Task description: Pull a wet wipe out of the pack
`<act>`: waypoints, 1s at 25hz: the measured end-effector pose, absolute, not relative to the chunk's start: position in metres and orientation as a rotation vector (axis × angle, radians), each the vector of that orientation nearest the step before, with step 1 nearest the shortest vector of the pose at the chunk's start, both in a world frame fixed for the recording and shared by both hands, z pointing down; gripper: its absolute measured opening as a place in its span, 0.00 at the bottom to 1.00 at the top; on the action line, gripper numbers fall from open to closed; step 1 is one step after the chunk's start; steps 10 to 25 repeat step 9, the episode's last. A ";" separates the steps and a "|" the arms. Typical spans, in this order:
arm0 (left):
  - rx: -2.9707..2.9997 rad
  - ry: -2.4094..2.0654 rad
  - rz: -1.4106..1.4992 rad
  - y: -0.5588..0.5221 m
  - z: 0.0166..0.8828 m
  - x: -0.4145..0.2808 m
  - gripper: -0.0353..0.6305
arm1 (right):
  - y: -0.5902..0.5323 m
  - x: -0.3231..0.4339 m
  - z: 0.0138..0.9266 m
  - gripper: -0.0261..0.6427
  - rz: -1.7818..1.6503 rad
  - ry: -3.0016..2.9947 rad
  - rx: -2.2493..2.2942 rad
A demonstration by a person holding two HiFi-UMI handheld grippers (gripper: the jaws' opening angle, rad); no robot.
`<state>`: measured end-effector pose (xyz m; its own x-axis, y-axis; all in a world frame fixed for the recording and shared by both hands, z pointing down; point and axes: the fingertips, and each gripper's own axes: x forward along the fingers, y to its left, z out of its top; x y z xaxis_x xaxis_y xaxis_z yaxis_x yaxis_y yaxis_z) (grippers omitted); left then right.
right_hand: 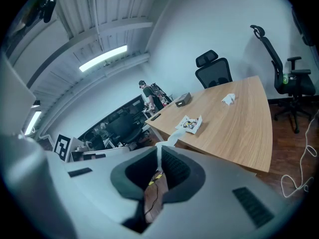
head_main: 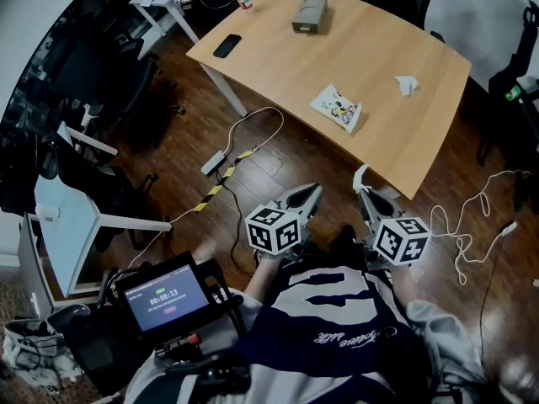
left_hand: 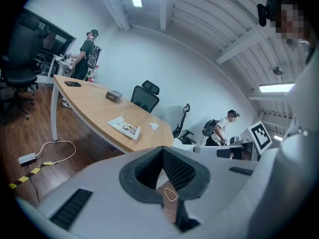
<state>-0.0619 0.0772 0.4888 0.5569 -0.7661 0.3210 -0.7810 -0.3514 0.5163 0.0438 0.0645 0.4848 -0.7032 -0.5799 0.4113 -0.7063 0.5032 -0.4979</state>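
Note:
The wet wipe pack [head_main: 337,108] lies flat on the wooden table [head_main: 396,141], near its front edge; it also shows as the printed pack [left_hand: 124,127] and the pack [right_hand: 191,124] in the gripper views. A crumpled white wipe [head_main: 407,83] sits further right on the table. Both grippers hang close to the person's body, over the floor and short of the table. My left gripper [head_main: 308,194] is shut with nothing in it. My right gripper [head_main: 362,182] is shut on a thin white strip [right_hand: 173,137], seemingly a wipe, that sticks out past the tips.
A grey box [head_main: 309,13] and a black phone [head_main: 226,45] lie at the table's far end. Cables [head_main: 244,146] and more cables [head_main: 472,225] trail on the wood floor. Office chairs [head_main: 93,74] stand at the left. A screen device [head_main: 166,297] sits by the person's left side.

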 end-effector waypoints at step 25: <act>2.152 -1.229 0.037 0.082 0.494 -0.061 0.06 | 0.071 0.044 0.488 0.07 0.982 -2.548 1.098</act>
